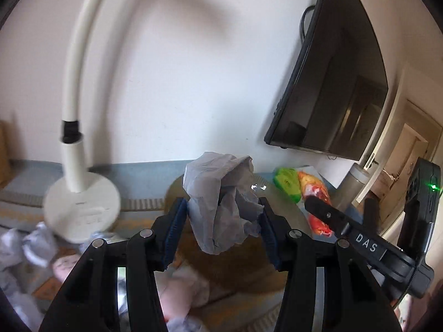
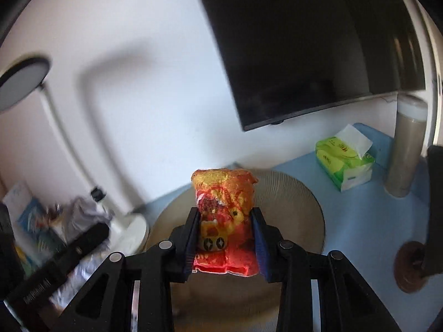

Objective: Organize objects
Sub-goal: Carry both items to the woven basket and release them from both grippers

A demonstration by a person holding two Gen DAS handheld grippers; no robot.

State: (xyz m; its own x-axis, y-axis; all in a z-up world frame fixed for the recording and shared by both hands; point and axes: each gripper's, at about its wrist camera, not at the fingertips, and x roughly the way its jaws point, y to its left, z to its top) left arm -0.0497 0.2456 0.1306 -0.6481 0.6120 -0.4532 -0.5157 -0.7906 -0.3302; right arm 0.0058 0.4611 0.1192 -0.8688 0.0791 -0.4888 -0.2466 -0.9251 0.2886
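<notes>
Above round mat [image 2: 293,193]: left hand-held gripper [image 1: 223,215] clamps crumpled tissue [image 1: 221,193]; right [image 2: 225,235] clamps snack packet [image 2: 224,207].

The crumpled tissue [image 1: 221,202] is thin matt paper, creased and soft-looking. The snack packet [image 2: 224,215] is shiny plastic film, wrinkled (its printing glints in places). Beside that packet, the green tissue pack [image 2: 344,163] has a glossy plastic wrap with a matt white paper sheet sticking out. The lamp [image 1: 80,207] is smooth off-white plastic. The screen [image 2: 304,41] behind the packet is glossy black. The tabletop [image 2: 360,221] looks matt blue.
</notes>
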